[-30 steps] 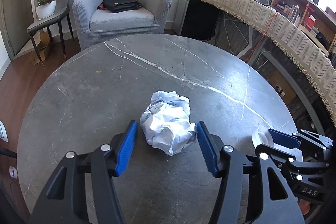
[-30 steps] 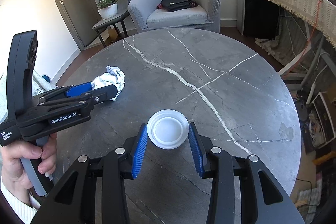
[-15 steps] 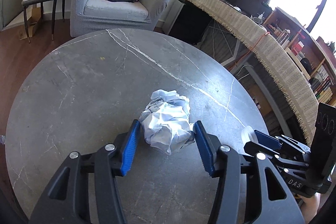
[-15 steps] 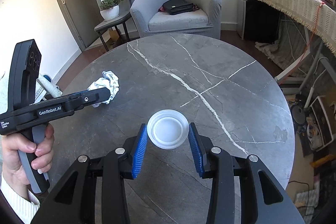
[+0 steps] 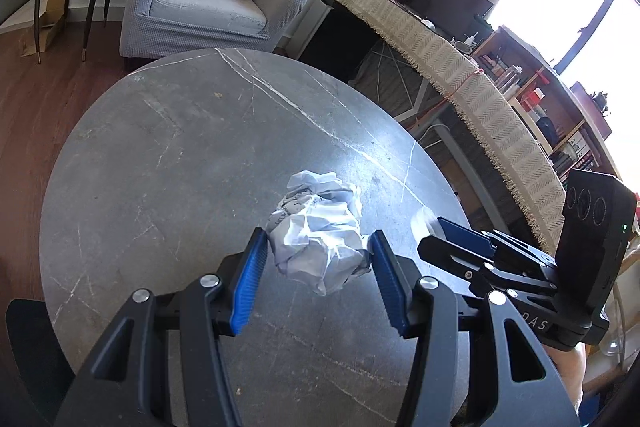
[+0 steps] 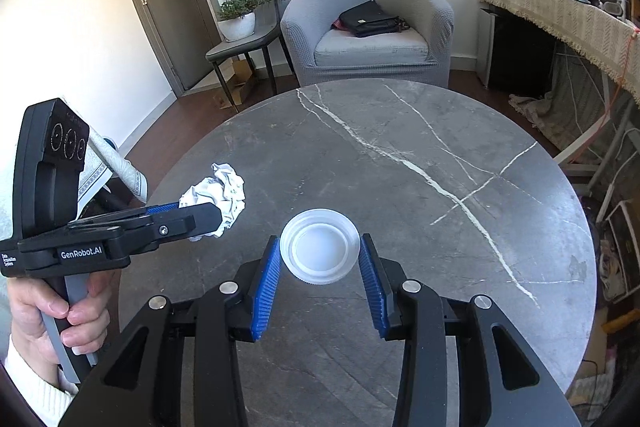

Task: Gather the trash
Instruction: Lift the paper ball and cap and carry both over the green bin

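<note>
A crumpled white paper ball (image 5: 320, 231) sits between the blue pads of my left gripper (image 5: 318, 251), which is shut on it and holds it above the round grey marble table (image 5: 180, 155). The ball also shows in the right wrist view (image 6: 218, 195), beside the left gripper (image 6: 180, 217). My right gripper (image 6: 320, 255) is shut on a white plastic lid (image 6: 320, 251) and holds it above the table (image 6: 420, 187). In the left wrist view the right gripper (image 5: 472, 239) is at the right, with the lid (image 5: 424, 221) partly hidden.
A grey armchair (image 6: 368, 35) with a black bag (image 6: 366, 19) stands beyond the table. A chair with a potted plant (image 6: 240, 15) stands by the door. A long cloth-covered desk (image 5: 460, 67) runs along the right.
Both grippers have risen from the table with their objects held. The left gripper closed on the paper ball and the view tilted, showing more floor and table edge.
</note>
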The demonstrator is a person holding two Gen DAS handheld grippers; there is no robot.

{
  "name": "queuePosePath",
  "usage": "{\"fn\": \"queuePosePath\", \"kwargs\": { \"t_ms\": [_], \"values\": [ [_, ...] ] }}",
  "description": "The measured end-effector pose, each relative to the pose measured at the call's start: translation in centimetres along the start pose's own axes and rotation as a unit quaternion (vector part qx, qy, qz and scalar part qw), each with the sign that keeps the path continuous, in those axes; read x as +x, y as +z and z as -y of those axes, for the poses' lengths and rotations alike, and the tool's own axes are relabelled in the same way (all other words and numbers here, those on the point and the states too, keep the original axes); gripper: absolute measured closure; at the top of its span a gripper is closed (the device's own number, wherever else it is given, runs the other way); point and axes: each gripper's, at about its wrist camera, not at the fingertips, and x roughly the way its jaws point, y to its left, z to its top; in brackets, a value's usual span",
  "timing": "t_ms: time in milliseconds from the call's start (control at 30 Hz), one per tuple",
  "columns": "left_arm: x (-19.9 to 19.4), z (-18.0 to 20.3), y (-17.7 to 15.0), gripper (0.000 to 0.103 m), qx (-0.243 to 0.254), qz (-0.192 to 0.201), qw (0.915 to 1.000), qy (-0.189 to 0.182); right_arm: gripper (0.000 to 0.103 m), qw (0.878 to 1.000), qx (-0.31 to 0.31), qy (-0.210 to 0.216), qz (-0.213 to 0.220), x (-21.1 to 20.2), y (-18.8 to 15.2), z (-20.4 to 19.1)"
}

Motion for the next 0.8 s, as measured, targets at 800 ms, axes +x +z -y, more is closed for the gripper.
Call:
{"fn": "queuePosePath", "kwargs": {
  "t_ms": [800],
  "values": [
    [-10.8,-5.4,-4.9,0.046,0.014,0.068,0.9883,0.136,0.063,0.998,-0.042,0.037,0.005,0.9,-1.9,-9.7]
  ]
}}
